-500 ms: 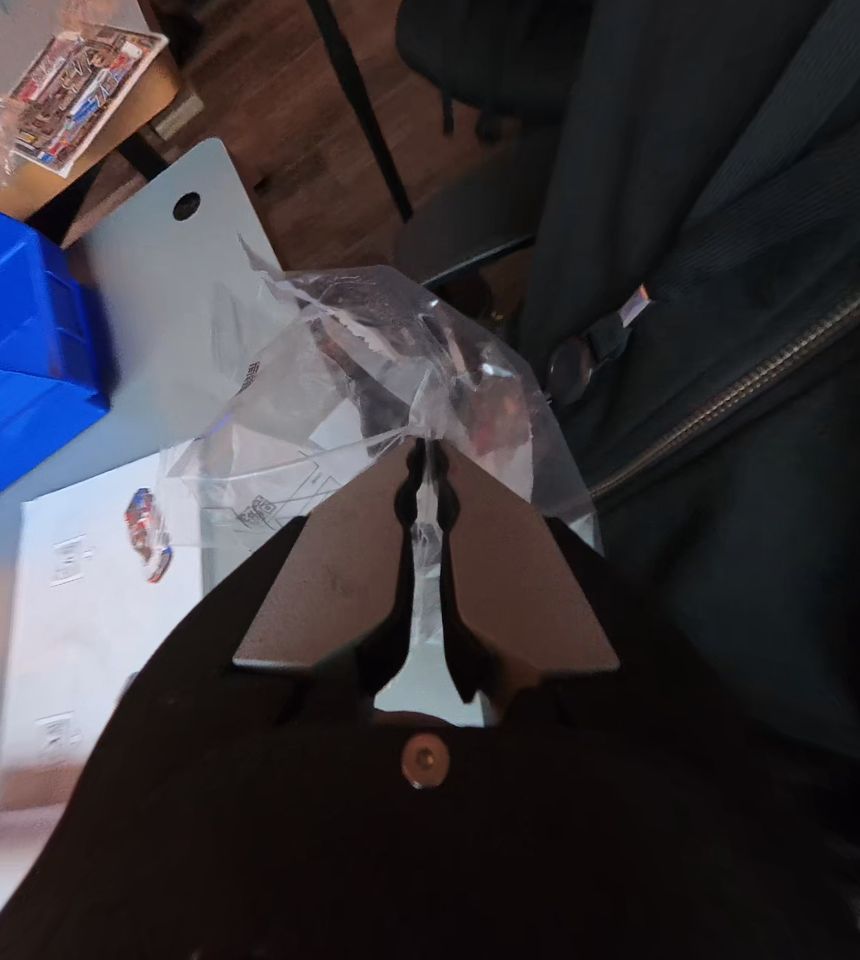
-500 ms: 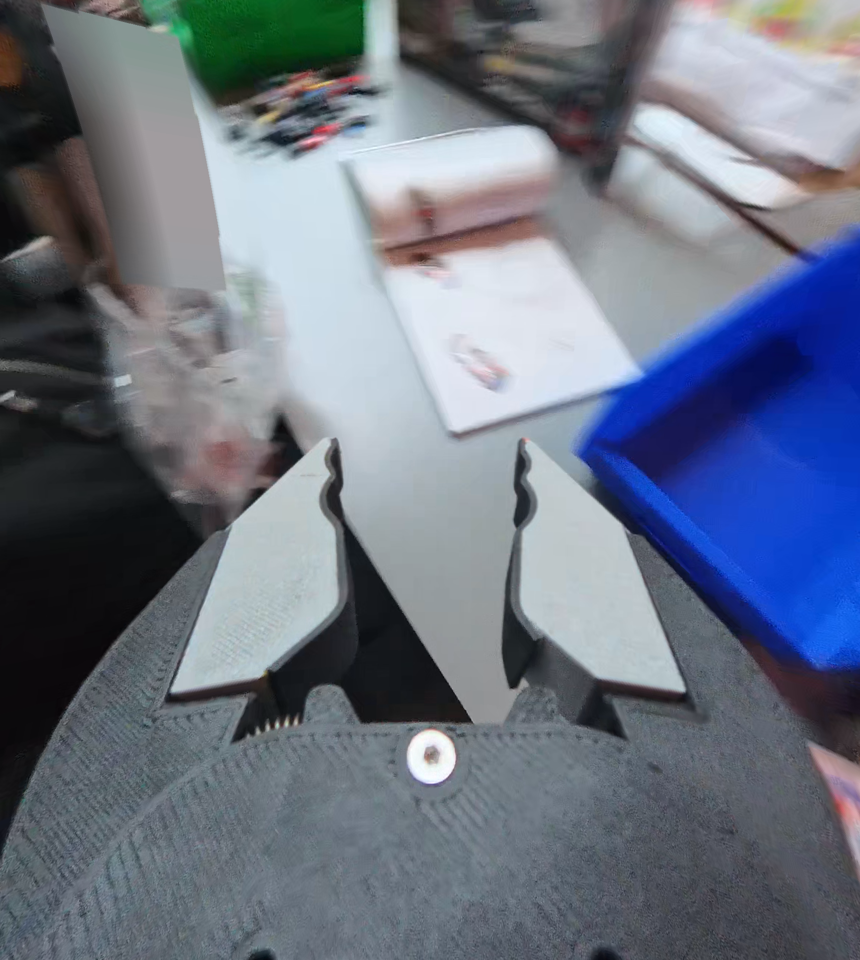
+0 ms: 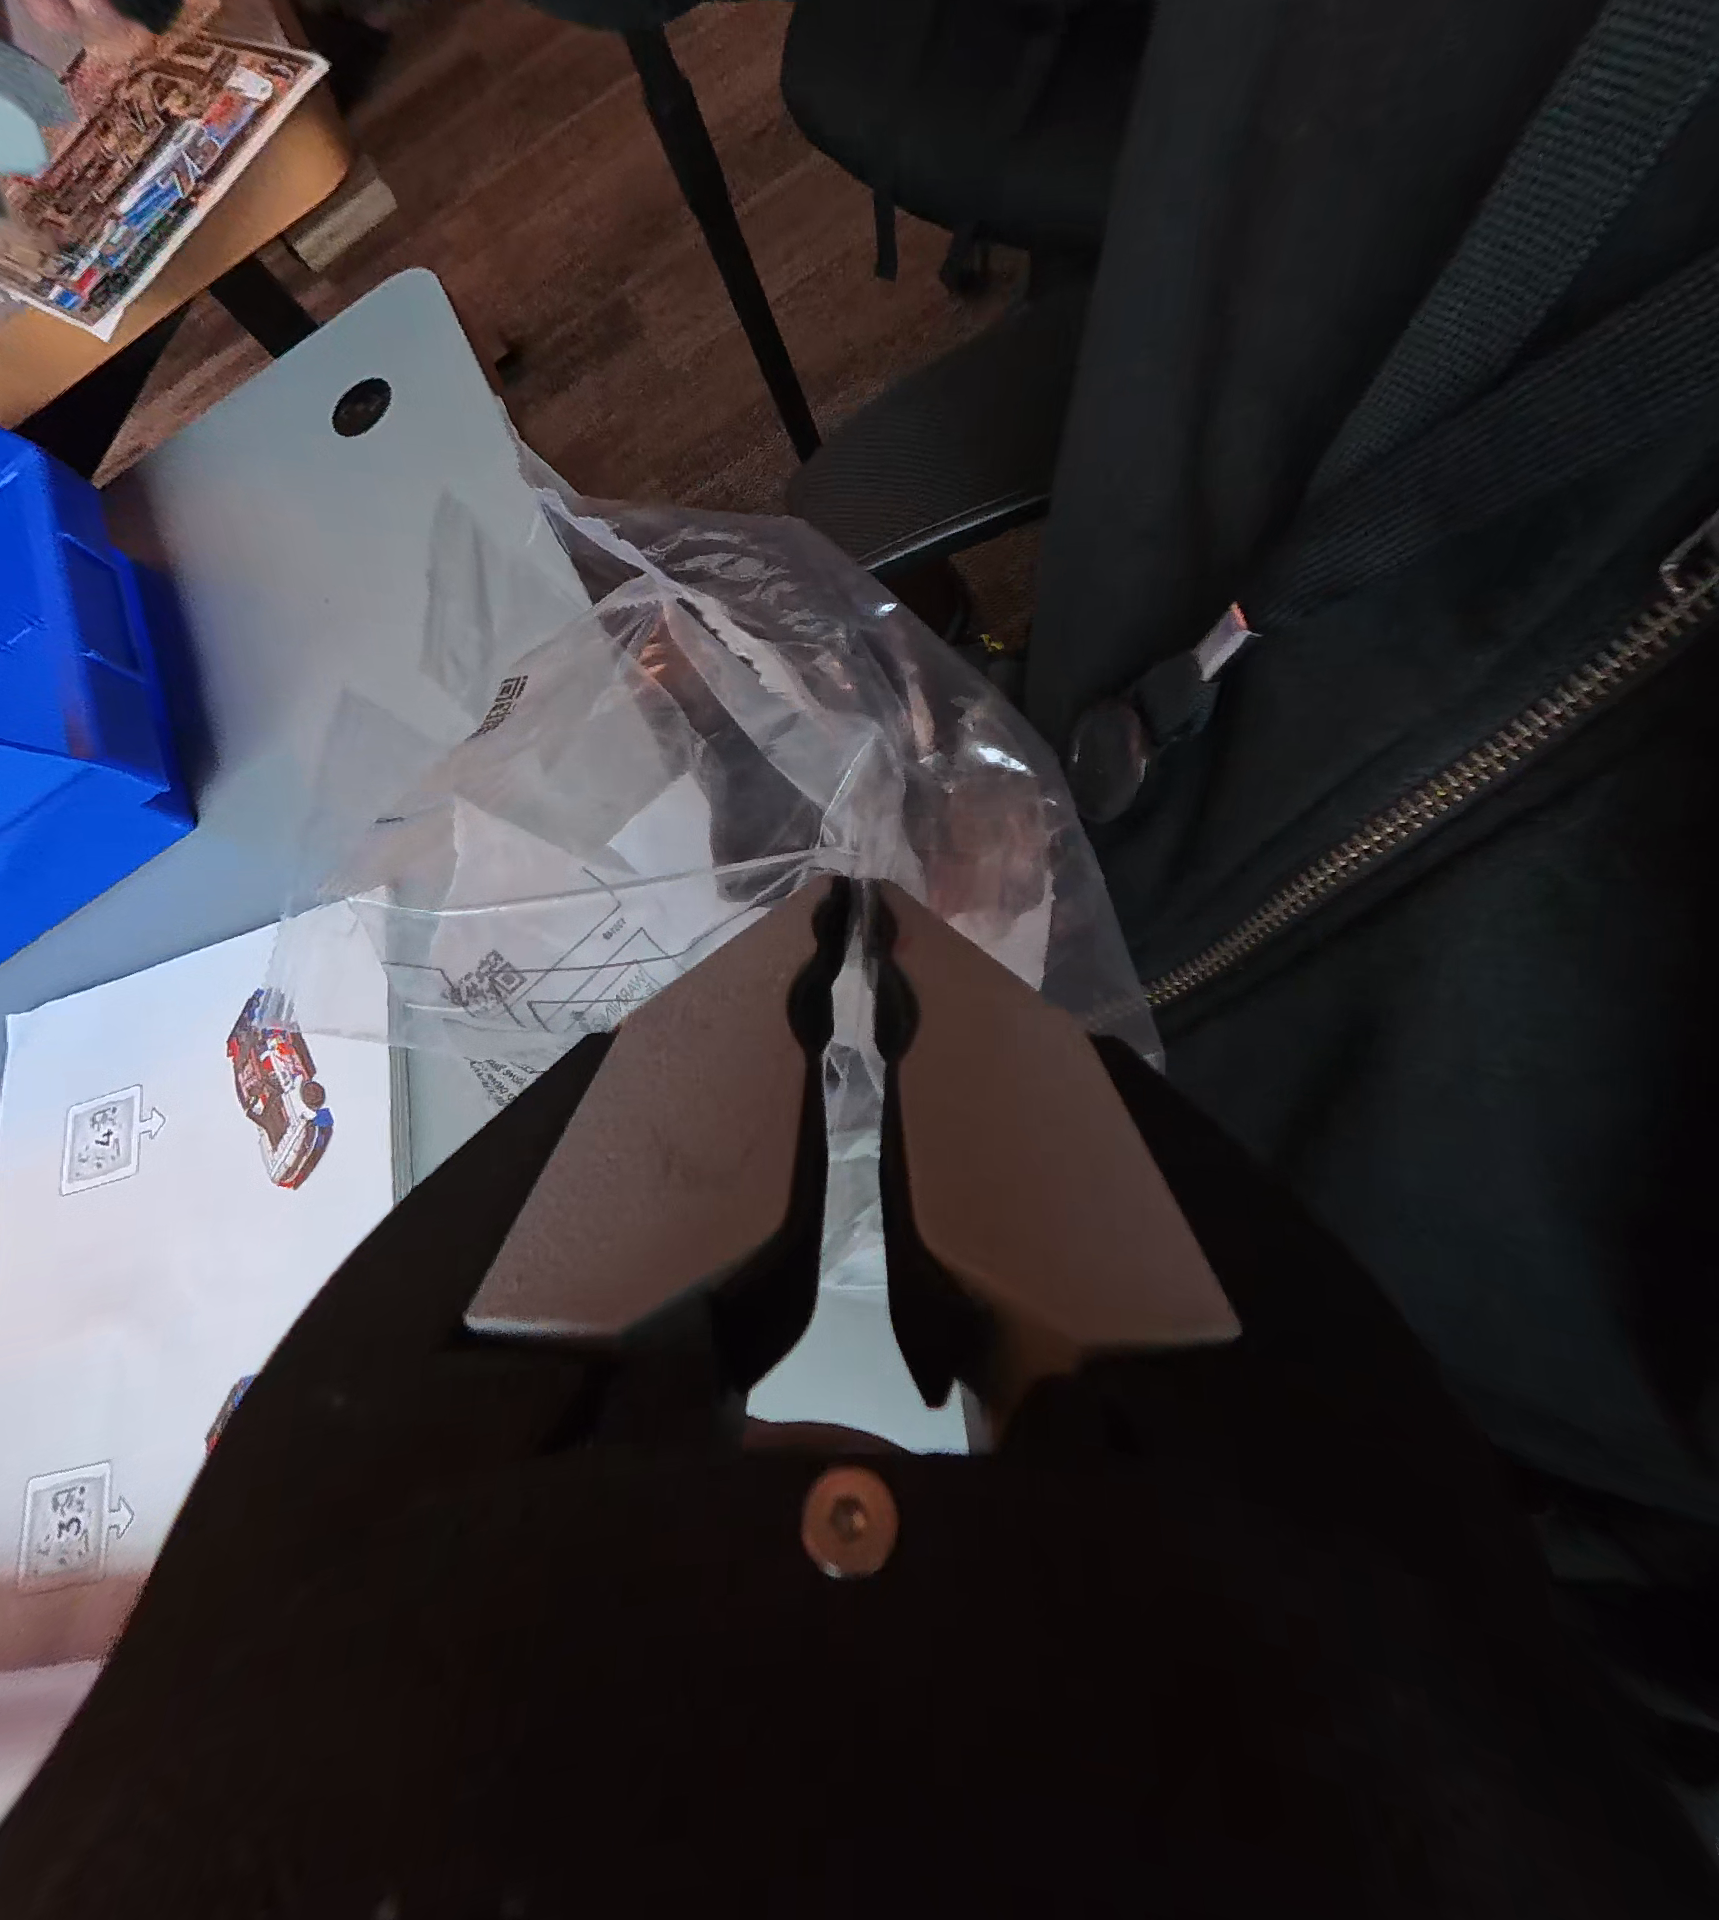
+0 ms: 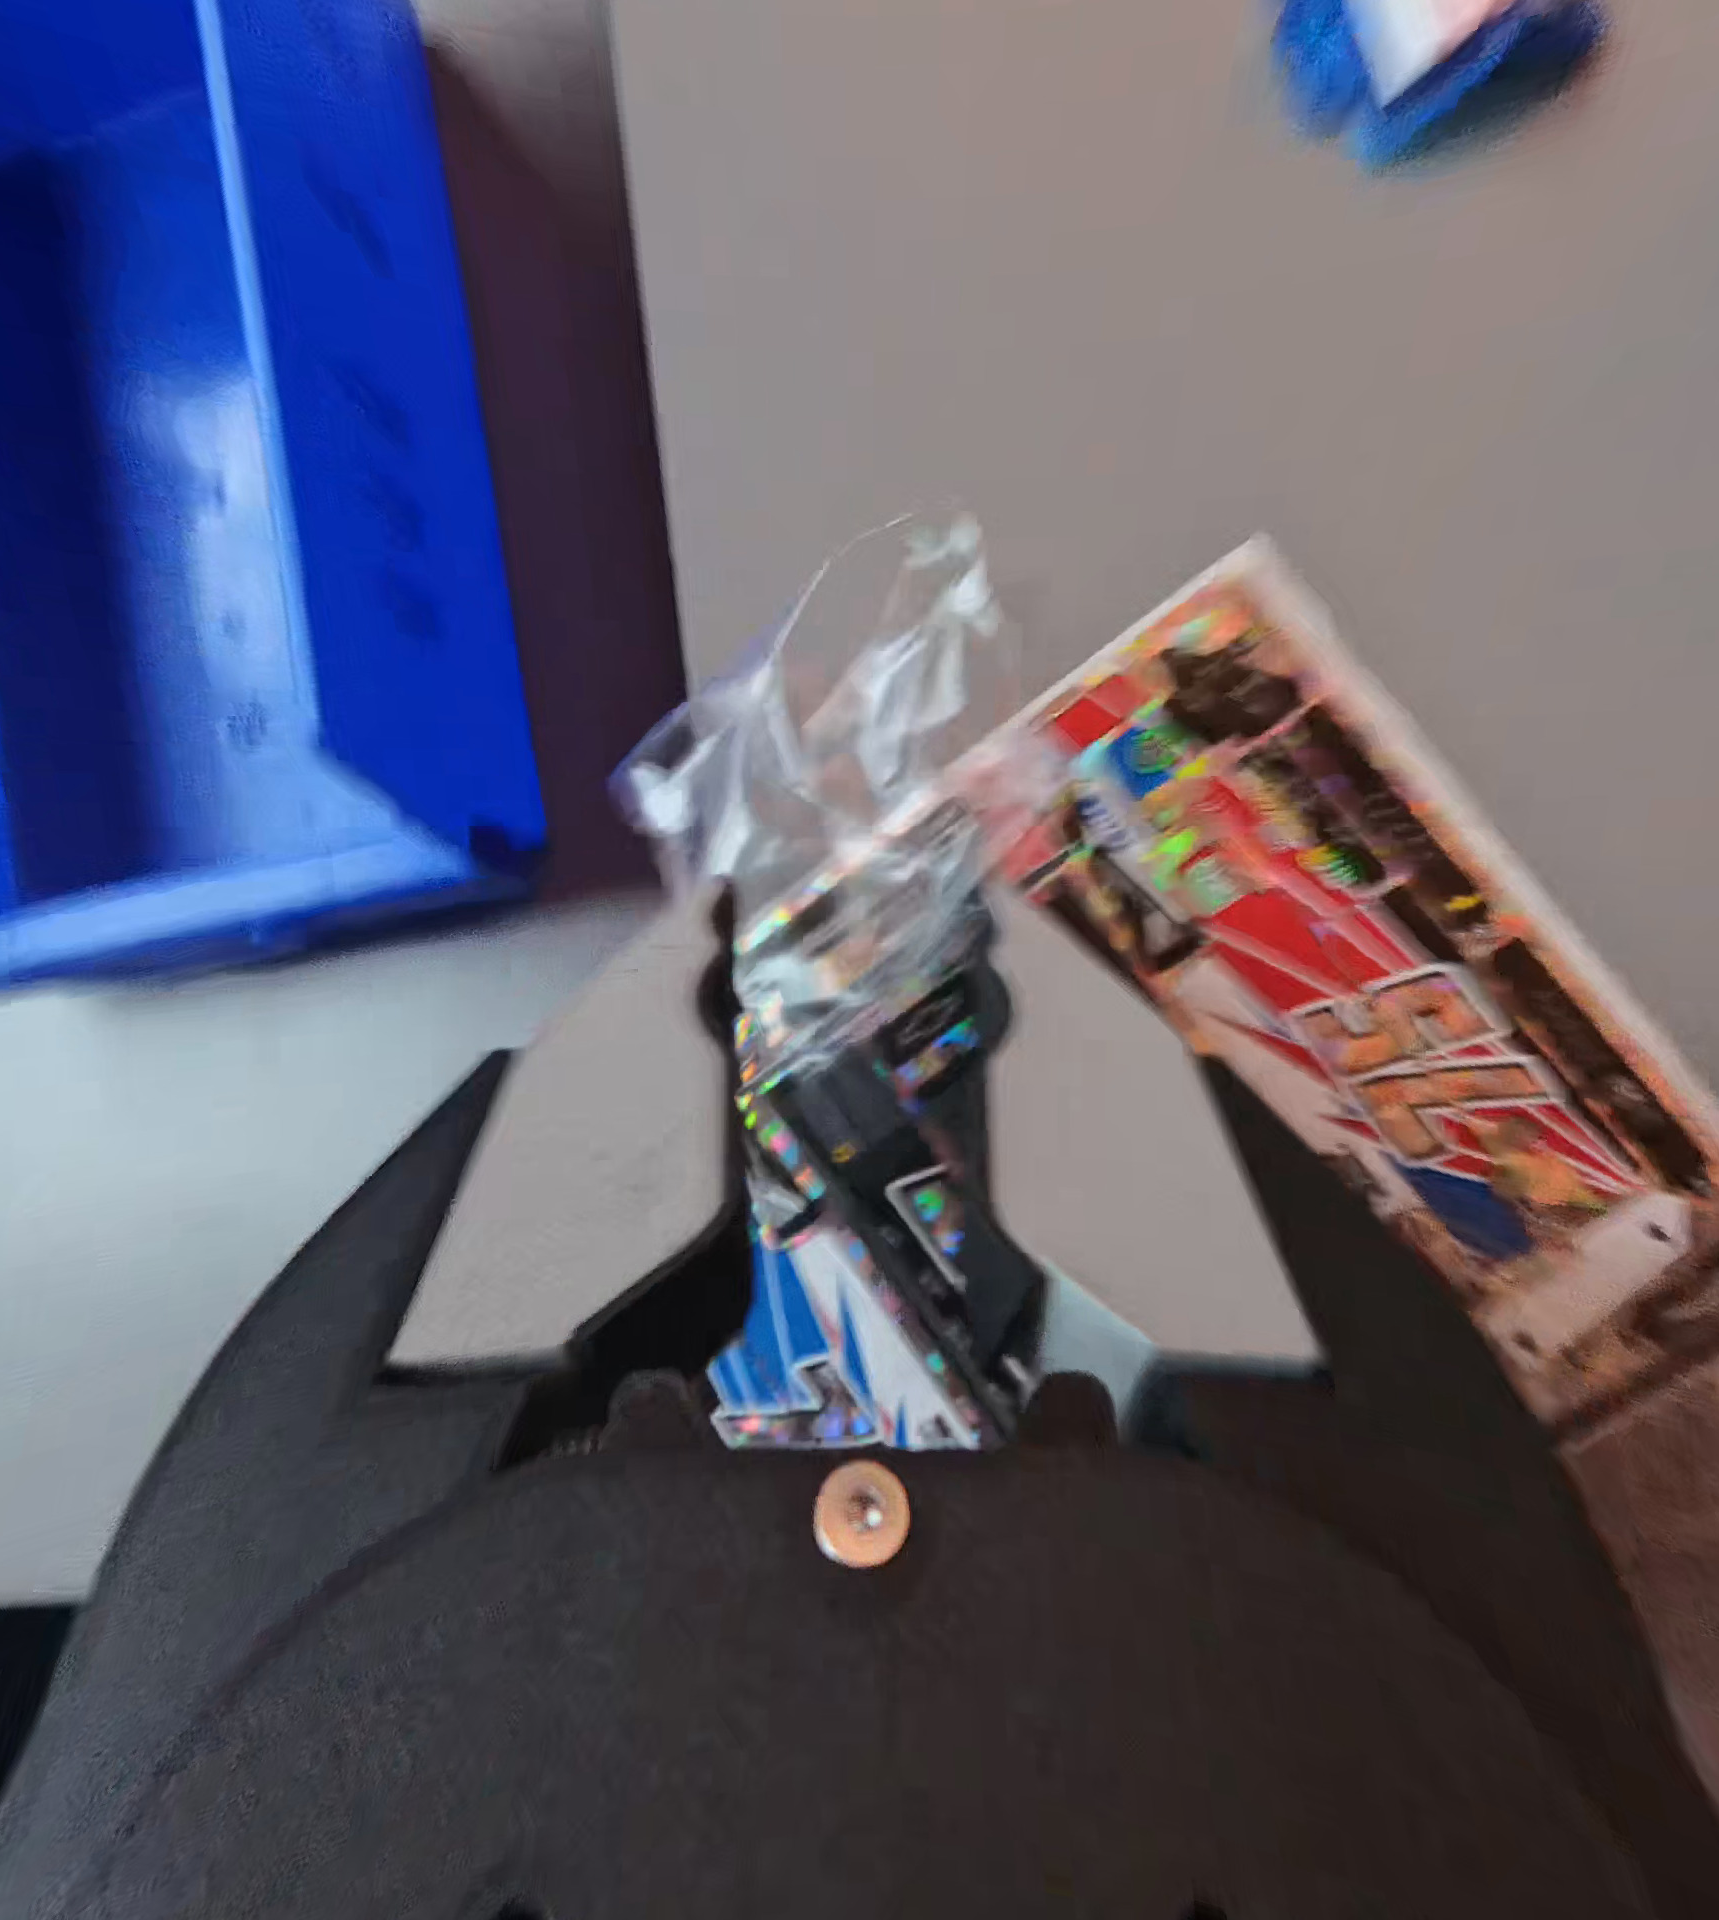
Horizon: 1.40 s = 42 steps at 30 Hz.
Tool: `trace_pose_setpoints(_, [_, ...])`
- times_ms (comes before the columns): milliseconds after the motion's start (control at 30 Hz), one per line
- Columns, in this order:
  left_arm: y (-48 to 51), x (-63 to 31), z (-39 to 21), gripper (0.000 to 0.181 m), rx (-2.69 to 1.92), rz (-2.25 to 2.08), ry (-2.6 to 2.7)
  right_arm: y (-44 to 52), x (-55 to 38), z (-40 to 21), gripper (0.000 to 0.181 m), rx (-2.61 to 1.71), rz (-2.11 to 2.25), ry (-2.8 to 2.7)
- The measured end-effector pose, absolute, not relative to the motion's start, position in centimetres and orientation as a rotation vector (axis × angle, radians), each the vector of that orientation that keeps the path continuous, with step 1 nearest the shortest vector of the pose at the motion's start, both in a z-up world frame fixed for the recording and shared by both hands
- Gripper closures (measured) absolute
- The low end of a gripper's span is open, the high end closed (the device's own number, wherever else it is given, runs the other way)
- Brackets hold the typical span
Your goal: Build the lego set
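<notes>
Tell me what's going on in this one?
A person is working with two handheld tools, early in a Lego build. The left tool is shut on a clear plastic bag with dark pieces inside, held over the edge of the grey table near the open instruction booklet. The right tool has a plastic-wrapped shiny sticker sheet between its fingers, beside a colourful printed sheet. That view is blurred, so its grip is unclear.

One blue bin (image 3: 13, 675), one open booklet (image 3: 159, 1247), two clear plastic bags (image 3: 689, 790) (image 4: 834, 748), one sticker sheet (image 4: 1354, 987), one bench (image 3: 315, 540).
</notes>
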<state>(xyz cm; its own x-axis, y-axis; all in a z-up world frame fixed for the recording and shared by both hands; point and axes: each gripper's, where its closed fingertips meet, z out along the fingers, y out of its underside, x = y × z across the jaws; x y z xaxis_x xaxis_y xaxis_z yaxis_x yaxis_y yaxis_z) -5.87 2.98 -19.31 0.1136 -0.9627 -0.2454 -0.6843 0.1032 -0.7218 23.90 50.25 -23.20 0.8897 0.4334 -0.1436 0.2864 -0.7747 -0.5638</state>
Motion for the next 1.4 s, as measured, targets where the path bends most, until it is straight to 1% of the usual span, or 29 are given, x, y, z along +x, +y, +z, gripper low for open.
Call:
trace_pose_setpoints(33, [3.2, -5.9, -19.3, 0.181, -1.648, -0.465, 1.628, 50.8, 23.8, -23.1, 0.181, -2.488, 0.371, -0.51])
trace_pose_setpoints(100, [3.5, -6.1, -19.2, 0.181, -1.65, -0.46, 1.619, 50.9, 22.3, -21.6, 0.181, -2.422, 0.485, -0.526])
trace_pose_setpoints(200, [3.7, -6.2, -19.1, 0.181, -1.648, -0.472, 1.616, 47.7, 16.9, -15.5, 0.181, -2.137, 0.669, -0.73])
trace_pose_setpoints(300, [4.0, -6.1, -19.0, 0.181, -1.645, -0.487, 1.622, 38.2, 9.2, -9.7, 0.181, -1.811, 0.798, -1.16])
trace_pose_setpoints(400, [3.9, -5.5, -18.9, 0.181, -1.63, -0.49, 1.64, 26.2, 1.9, -8.1, 0.181, -1.531, 0.783, -1.626])
trace_pose_setpoints(467, [3.6, -4.9, -18.9, 0.181, -1.618, -0.496, 1.657, 18.0, -2.2, -9.8, 0.181, -1.361, 0.766, -1.958])
trace_pose_setpoints(567, [3.2, -4.4, -19.0, 0.181, -1.599, -0.481, 1.676, 9.8, -4.7, -16.5, 0.181, -1.295, 0.663, -2.446])
trace_pose_setpoints(667, [2.4, -4.5, -18.9, 0.181, -1.593, -0.488, 1.671, 6.5, -3.8, -22.6, 0.181, -1.241, 0.437, -2.797])
trace_pose_setpoints(733, [1.6, -4.6, -18.5, 0.181, -1.592, -0.549, 1.652, 3.8, -3.4, -24.6, 0.181, -1.181, 0.477, -2.938])
trace_pose_setpoints(833, [0.6, -4.7, -18.3, 0.175, -1.588, -0.606, 1.644, 0.4, -3.4, -24.9, 0.181, -1.096, 0.653, -3.031])
trace_pose_setpoints(967, [1.2, -5.6, -19.9, 0.158, -1.682, -0.556, 1.625, 1.1, -4.2, -24.4, 0.181, -1.229, 0.747, -2.942])
trace_pose_setpoints(1033, [1.6, -5.6, -19.7, 0.148, -1.655, -0.528, 1.613, 1.5, -4.2, -24.1, 0.181, -1.276, 0.769, -2.889])
trace_pose_setpoints(1100, [2.2, -5.8, -18.5, 0.146, -1.601, -0.436, 1.595, 1.9, -4.2, -23.7, 0.181, -1.29, 0.772, -2.842])
trace_pose_setpoints(1233, [2.3, -5.9, -14.5, 0.12, -1.494, -0.399, 1.517, 1.8, -4.2, -22.8, 0.181, -1.285, 0.836, -2.793])
trace_pose_setpoints(1267, [2.3, -5.6, -14.6, 0.113, -1.495, -0.393, 1.536, 1.7, -4.2, -22.7, 0.181, -1.296, 0.852, -2.787])
trace_pose_setpoints(1367, [2.7, -4.6, -17.1, 0.107, -1.537, -0.349, 1.626, 1.4, -5.1, -22.1, 0.181, -1.34, 0.971, -2.73])
trace_pose_setpoints(1400, [3.1, -4.6, -18.0, 0.106, -1.546, -0.302, 1.639, 1.6, -5.1, -22.2, 0.177, -1.366, 0.985, -2.72])
